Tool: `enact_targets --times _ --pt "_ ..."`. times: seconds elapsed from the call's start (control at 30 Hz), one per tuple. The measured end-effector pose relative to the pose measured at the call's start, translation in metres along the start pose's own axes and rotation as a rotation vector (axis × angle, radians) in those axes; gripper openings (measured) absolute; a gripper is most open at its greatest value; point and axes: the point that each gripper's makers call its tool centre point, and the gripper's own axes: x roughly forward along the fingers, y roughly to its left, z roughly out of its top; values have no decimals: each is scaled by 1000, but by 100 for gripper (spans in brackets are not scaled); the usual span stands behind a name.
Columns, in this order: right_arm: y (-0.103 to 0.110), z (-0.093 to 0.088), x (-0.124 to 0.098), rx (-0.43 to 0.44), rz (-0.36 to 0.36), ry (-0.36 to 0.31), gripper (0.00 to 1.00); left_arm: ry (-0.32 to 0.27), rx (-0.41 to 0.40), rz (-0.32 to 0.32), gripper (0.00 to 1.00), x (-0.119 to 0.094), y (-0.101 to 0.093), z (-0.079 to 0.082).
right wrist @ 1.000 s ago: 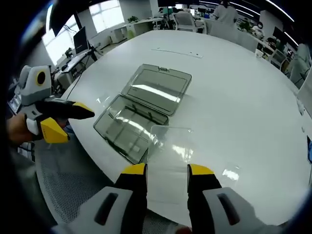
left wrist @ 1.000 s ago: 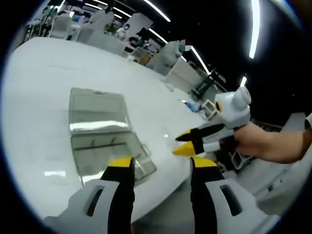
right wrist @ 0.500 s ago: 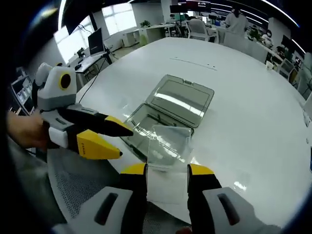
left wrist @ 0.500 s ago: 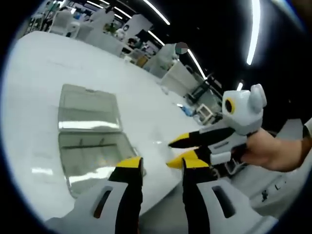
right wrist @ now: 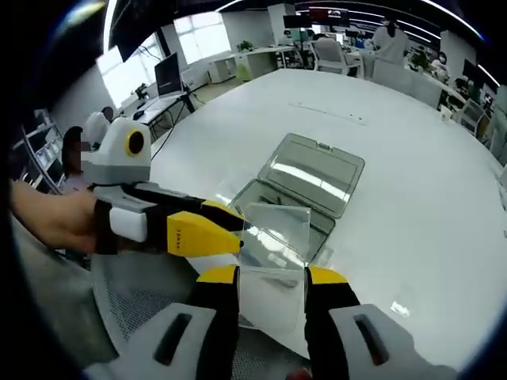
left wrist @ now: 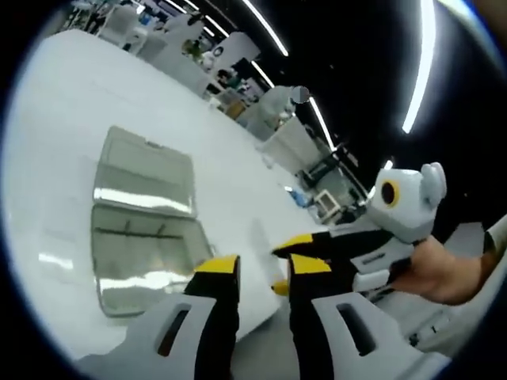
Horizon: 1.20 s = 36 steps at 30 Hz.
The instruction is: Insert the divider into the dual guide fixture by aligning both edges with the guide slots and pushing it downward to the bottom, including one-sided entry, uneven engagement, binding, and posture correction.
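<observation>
Round white table (right wrist: pixel 412 150); bright windows (right wrist: pixel 198 24), apparently office desks (right wrist: pixel 261 57) behind.

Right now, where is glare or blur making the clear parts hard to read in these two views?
Left gripper view: ceiling strip lights throw bright bands across the open box, and the whole picture is soft, so the divider barely reads. Right gripper view: sharper; the divider between the right gripper tips shows mainly by its edges and faint reflections, and the box lid carries a white streak. Fisheye bends the table rim in both.
</observation>
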Motion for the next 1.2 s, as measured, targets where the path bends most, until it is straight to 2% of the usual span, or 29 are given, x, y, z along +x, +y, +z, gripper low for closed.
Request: enact_targets --times 0.1,0.37,0.7,1.2 --pt "2 2 0 4 7 -5 27 -19 -38 -3 16 -1 2 2" --pt "7 6 0 11 21 -18 27 -45 -69 -8 10 -2 3 6" --pt "12 7 0 10 30 -21 27 -44 -93 -25 3 -1 0 3" --pt "16 9 0 16 36 -29 27 -60 -142 -36 0 -4 2 4"
